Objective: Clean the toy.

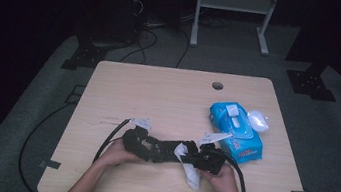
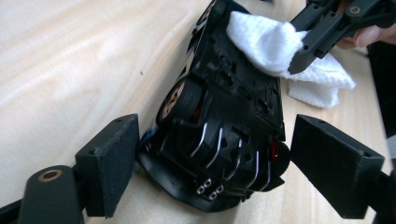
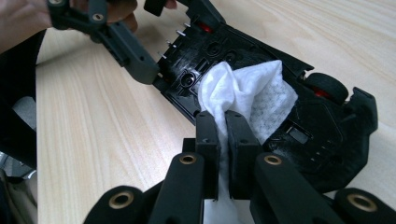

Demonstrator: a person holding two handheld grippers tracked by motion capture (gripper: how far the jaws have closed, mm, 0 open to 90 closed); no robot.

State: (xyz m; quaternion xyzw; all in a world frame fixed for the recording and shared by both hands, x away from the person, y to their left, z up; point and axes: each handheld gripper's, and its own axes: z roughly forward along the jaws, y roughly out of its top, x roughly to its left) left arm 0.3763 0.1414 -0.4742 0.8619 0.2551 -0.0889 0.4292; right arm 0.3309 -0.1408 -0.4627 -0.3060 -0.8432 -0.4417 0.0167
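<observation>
Toy car (image 2: 224,140), black and tipped onto its side so its underside shows, lies on the pale wooden worktop (image 1: 158,94) between the two sets of tongs. Its rear end, with chrome pipes and a red lamp, sits between the pads of the left tongs (image 2: 215,163); these tongs stand wide, one pad against the car's lower edge and the other just beside the red lamp, and whether they press on the car cannot be told. In the high view the left tongs (image 1: 139,142) point toward the right tongs (image 1: 203,156), with the car spanning the gap between them.

Beyond the right tongs and a little to their right lies a blue pack of wipes (image 1: 236,130), its flap open and a crumpled white wad (image 1: 258,120) just beside it.

Smallest is the white wipe (image 3: 247,93): the right tongs (image 3: 223,154) are clamped tight on it, its bunched end pressed onto the car's underside, near a black wheel (image 3: 329,86).
</observation>
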